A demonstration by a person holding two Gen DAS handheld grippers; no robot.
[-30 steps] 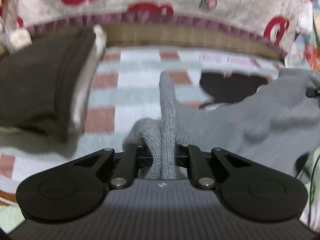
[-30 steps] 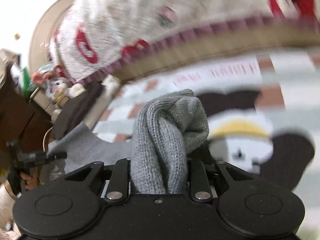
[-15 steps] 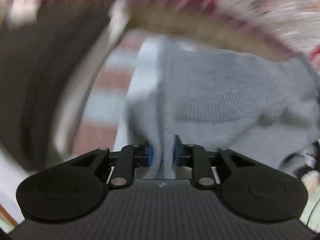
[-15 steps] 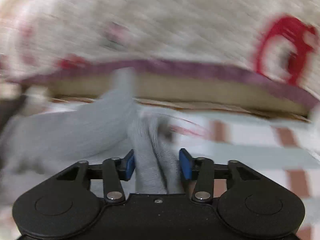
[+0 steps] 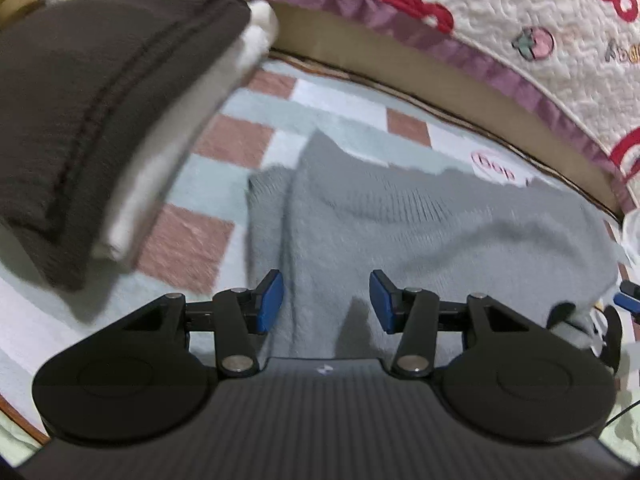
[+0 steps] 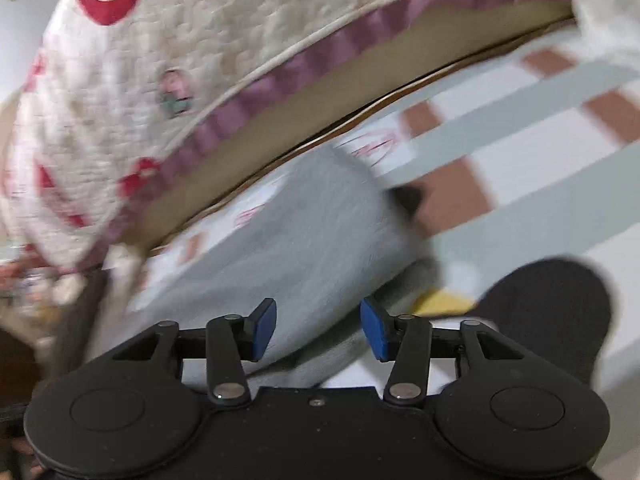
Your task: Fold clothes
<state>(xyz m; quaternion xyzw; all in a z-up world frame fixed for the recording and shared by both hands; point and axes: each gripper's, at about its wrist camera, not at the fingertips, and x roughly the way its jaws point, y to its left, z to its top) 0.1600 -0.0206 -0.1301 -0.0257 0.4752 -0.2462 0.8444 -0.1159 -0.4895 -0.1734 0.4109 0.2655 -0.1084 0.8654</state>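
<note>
Now the grey sweater [image 5: 420, 224] lies flat on the checked blanket [image 5: 236, 140], stretched crosswise in front of both claws, its long side running left to right along the near foot of the quilt-covered bed edge [image 5: 480, 60]. From the left claw [image 5: 326, 300] the knit runs ahead and off to the right; its jaws are spreading wider, and the cloth lies under the gap with neither blue pad pressing on it. The right claw [image 6: 318, 328] sees the same sweater [image 6: 288, 248] ahead and off to its left, blurred; its jaws are narrowing, the near hem lying between them but, as far as the blur lets me judge, not pinched. Each claw therefore sits over its own end of the near edge, so neither is clearly nearer. A folded dark garment [image 5: 80, 120] lies apart on the far left.
</note>
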